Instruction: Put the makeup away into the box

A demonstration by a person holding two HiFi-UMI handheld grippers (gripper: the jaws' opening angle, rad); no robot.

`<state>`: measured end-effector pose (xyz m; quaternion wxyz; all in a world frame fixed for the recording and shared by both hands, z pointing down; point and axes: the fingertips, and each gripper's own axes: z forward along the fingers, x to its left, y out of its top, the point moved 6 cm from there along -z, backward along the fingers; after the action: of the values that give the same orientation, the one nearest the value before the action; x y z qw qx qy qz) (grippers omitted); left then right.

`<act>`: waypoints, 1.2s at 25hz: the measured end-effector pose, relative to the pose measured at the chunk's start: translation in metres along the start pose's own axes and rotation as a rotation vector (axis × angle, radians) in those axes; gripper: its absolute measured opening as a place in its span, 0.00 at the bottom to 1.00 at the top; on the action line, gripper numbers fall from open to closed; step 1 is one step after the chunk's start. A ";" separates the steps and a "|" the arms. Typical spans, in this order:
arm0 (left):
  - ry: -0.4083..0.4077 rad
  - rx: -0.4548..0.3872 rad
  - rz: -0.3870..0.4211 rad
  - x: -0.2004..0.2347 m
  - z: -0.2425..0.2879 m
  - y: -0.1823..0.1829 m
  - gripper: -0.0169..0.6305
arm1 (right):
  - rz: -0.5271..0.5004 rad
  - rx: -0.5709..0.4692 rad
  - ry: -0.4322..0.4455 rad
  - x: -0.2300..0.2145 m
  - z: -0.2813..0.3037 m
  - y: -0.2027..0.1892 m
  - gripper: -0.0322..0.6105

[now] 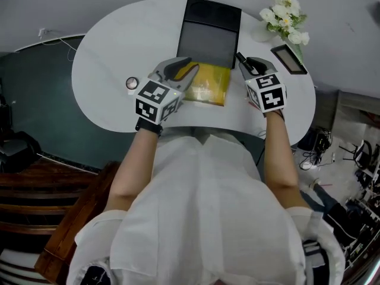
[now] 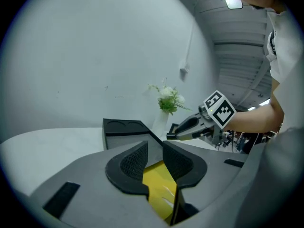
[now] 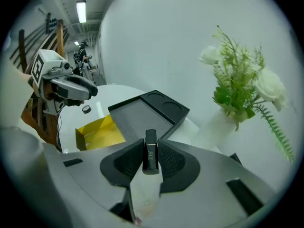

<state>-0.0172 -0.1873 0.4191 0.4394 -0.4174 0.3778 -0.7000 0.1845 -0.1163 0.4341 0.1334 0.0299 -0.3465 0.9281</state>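
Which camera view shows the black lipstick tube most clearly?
The right gripper view: the black lipstick tube is close up, clamped in the right gripper. The head view shows only its dark tip; in the left gripper view it is too small.

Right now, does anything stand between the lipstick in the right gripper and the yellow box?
Nothing visible does. Only bare table lies between the lipstick, gripped by the right gripper, and the open yellow box. The left gripper hovers, jaws apart, over the box's far side.
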 end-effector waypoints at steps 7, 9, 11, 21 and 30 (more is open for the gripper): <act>0.042 0.007 -0.027 0.024 -0.032 -0.013 0.18 | -0.060 -0.007 0.121 0.056 0.028 0.031 0.19; 0.052 0.009 -0.035 0.031 -0.040 -0.017 0.18 | -0.075 -0.001 0.158 0.072 0.037 0.036 0.19; 0.061 0.010 -0.043 0.037 -0.047 -0.019 0.19 | -0.097 0.016 0.190 0.087 0.048 0.038 0.19; 0.074 0.034 -0.056 0.062 -0.068 -0.028 0.19 | -0.110 0.097 0.270 0.133 0.098 0.030 0.19; 0.037 0.067 -0.030 0.077 -0.075 -0.028 0.19 | -0.072 0.116 0.249 0.149 0.124 0.028 0.19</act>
<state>-0.1147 -0.2374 0.4357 0.4355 -0.3950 0.3558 -0.7265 0.0289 -0.1833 0.5321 0.2067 -0.0656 -0.2715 0.9377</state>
